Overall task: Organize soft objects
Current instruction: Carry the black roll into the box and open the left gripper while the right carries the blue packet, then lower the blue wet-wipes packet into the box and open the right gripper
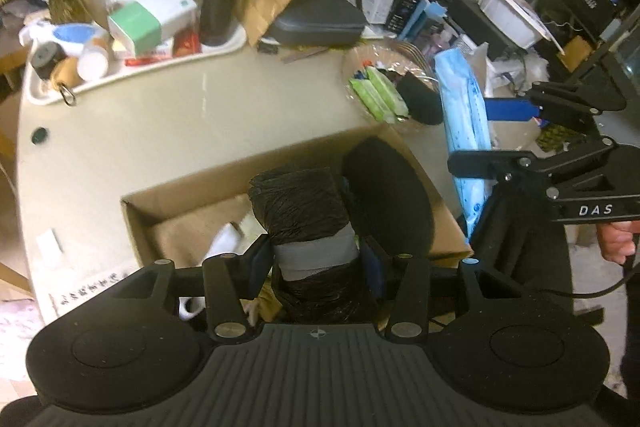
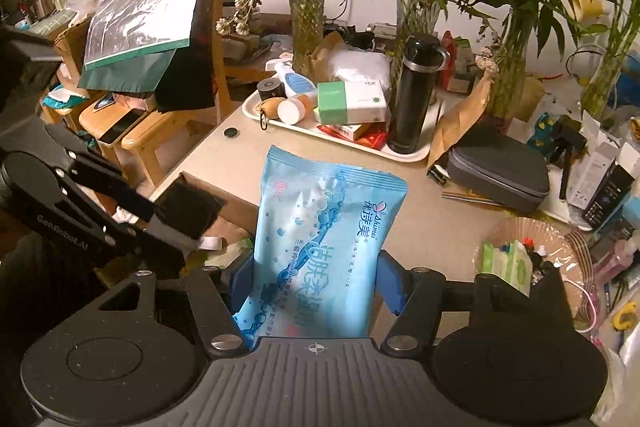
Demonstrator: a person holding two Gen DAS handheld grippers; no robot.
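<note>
While the left claw (image 1: 318, 259) is clamped on a black plastic-wrapped roll with a grey band (image 1: 300, 207) above the open cardboard box (image 1: 192, 187), probably for dropping in, a blue wet-wipe pack (image 2: 320, 239) is gripped upright by the right claw (image 2: 312, 291), near the box's right side.

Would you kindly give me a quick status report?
Left gripper shut on black bag roll, over cardboard box. Right gripper shut on blue wipes pack, beside box. Nothing blocking.
</note>
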